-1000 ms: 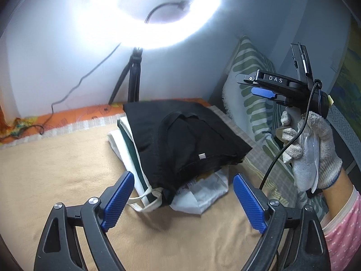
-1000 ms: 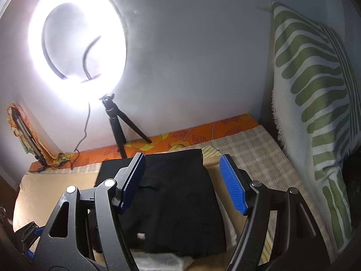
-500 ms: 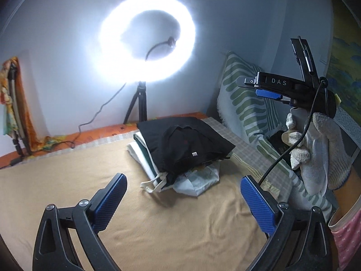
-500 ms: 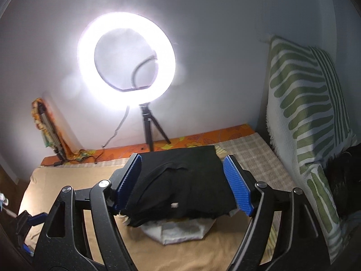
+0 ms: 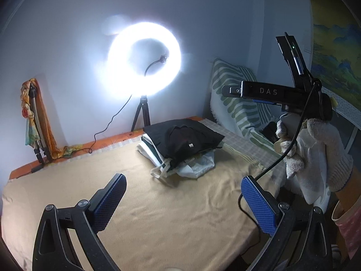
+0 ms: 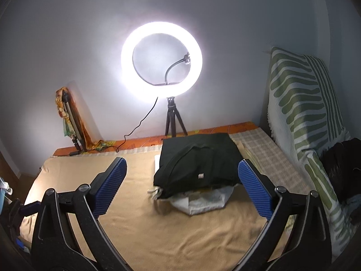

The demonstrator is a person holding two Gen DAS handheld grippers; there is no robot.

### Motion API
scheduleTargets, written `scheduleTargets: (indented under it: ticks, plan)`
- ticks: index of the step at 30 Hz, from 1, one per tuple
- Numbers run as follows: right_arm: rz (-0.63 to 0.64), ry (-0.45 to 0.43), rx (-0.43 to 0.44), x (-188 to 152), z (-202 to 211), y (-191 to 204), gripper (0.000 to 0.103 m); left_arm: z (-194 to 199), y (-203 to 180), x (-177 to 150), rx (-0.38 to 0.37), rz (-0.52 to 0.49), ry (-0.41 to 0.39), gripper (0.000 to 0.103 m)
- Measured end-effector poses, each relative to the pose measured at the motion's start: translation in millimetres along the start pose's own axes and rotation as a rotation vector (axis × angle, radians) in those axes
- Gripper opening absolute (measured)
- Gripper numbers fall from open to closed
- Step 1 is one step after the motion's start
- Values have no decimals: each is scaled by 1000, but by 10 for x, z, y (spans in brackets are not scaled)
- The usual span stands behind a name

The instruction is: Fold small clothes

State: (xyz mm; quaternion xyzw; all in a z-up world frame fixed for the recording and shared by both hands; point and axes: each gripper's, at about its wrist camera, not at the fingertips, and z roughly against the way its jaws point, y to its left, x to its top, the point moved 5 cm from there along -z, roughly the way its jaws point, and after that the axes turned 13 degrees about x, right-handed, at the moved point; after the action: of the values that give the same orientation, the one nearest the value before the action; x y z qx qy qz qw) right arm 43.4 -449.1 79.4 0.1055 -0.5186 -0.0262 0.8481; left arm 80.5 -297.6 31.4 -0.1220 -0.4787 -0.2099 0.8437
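On the bed (image 5: 185, 221), covered by a tan blanket (image 6: 180, 230), the pile of clothes (image 5: 180, 151) lay toward the far right, a folded black garment (image 6: 198, 158) on top and pale, crumpled pieces (image 6: 203, 201) showing beneath its near edge. Compared with the frames from a moment before, both cameras had drawn back from the pile: it looked smaller and farther off, more bare blanket lay between it and the blue pads, and the whole ring light had come into view where earlier only part of it showed. The pile itself had kept its shape and place.

The left gripper (image 5: 182, 205) hung over the near part of the bed with its jaws spread wide and nothing between them. The right gripper (image 6: 182, 189) was likewise wide and empty, its pads framing the pile from a distance without touching it. In the left view the right gripper (image 5: 261, 90) also appeared from the side, up at the right, held by the right hand (image 5: 313, 158) in a white knit glove, with a black cable hanging from it.

Behind the pile, the ring light (image 6: 161, 61) glowed on a small black tripod (image 6: 172, 119) at the far edge of the bed, against a plain pale wall (image 6: 90, 33). A green-and-white striped cushion (image 6: 302, 103) leaned at the right. A folded stand wrapped in orange patterned cloth (image 6: 70, 113) leaned at the far left. An orange patterned sheet (image 5: 108, 140) showed along the far edge, and a checked cloth (image 6: 266, 153) lay right of the pile.
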Motion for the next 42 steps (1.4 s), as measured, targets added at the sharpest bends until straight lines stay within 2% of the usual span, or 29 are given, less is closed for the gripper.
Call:
scheduleTargets:
  ticks: [7,12,16,20,24,35,42]
  plan:
    - [0,-9,-68,-313,156,190,103,220,-11,-258,-6,-18,3,103]
    - [-3,-7,-124,-590,192,322,103,296,17,-451,50,-65,8,103]
    - [-31,22,-138,-848,154,404,103,287,81,-598,54,-60,25,103]
    - [-31,1,-175,-1082,135,493,103,269,145,-688,83,-77,28,103]
    - [-41,21,-165,-1250,48,538,103,243,272,-781,114,-56,46,103]
    - [-62,-8,-170,-1316,46,493,103,161,480,-909,169,-19,80,103]
    - [-70,-12,-181,-1308,43,434,103,167,535,-895,172,-8,79,103]
